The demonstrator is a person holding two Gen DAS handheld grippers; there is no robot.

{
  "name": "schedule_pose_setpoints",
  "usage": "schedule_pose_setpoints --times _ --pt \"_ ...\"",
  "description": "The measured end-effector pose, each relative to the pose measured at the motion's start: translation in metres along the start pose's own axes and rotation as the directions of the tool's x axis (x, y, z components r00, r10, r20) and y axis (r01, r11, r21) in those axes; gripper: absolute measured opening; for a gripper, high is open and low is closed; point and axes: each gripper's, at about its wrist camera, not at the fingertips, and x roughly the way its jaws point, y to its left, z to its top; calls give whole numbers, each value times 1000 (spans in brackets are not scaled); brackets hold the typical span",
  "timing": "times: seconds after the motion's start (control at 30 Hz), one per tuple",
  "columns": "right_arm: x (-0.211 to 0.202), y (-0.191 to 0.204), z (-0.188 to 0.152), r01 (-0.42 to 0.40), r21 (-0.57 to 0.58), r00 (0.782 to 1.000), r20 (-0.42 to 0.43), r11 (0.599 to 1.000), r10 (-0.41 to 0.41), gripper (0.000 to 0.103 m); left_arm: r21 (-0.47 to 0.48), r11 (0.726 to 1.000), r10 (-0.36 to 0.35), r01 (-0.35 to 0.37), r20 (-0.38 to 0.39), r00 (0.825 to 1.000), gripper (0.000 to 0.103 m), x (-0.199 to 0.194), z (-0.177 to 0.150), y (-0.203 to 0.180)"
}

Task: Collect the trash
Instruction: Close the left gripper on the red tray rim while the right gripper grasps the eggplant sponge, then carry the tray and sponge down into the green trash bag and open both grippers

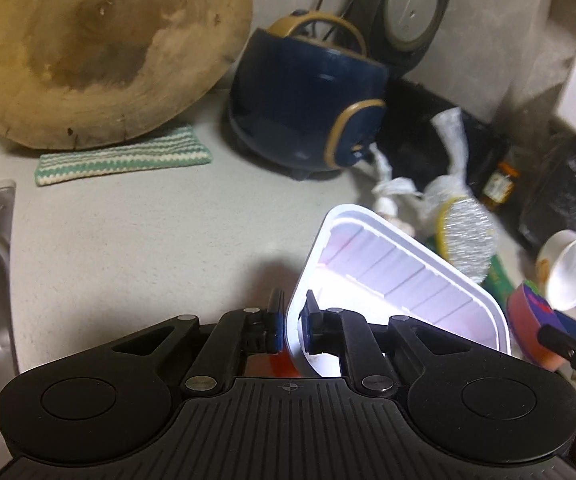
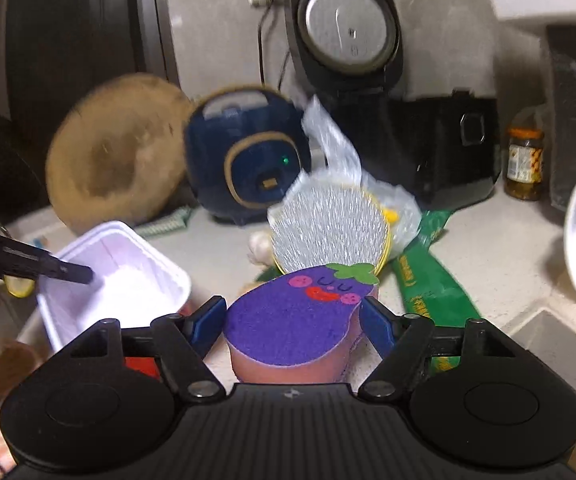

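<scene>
Two tools: left (image 1: 291,320) pinches one tray (image 1: 400,280).

A smooth white foam tray (image 1: 400,280), a rough wooden board (image 1: 107,52), a knitted cloth (image 1: 123,160) and a glossy blue plastic cooker (image 1: 308,108) are seen.

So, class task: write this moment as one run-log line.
left tongs: shut on tray rim | right tongs: open around sponge | counter: brush, cup
</scene>
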Motion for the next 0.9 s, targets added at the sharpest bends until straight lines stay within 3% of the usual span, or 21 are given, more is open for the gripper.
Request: schedule_pose_setpoints --times 0.2,0.3,0.37,0.43,0.5,0.6,0.73,0.8,0.9 --pt "-77 -12 -22 26 9 993 112 1000 -27 74 16 987 -163 162 59 985 13 -33 -52 -50" --pt "-110 -24 -50 104 23 983 149 994 -107 74 -10 965 -260 263 118 958 13 -31 -103 -80" --pt "-127 -34 -72 176 19 971 160 984 -176 74 -82 950 -293 303 112 949 13 -10 -138 -96" --pt "-141 -48 -93 274 21 950 147 962 -274 74 -130 926 -356 354 10 934 12 31 -166 -109" --pt "-154 -68 -114 374 33 922 99 927 -376 74 -127 926 -371 355 -146 917 12 74 -193 -130" --pt "-175 -96 -144 471 75 881 5 879 -473 74 -75 938 -346 339 -274 897 13 128 -229 -157" --pt "-190 -122 -184 536 129 844 -98 834 -527 74 119 966 -166 228 -390 906 12 207 -286 -197" --pt "-185 -137 -205 543 179 839 -148 821 -523 74 217 963 -52 157 -424 904 13 246 -312 -213" --pt "-175 -154 -230 539 238 840 -219 808 -496 74 267 958 33 100 -452 891 14 290 -335 -228"
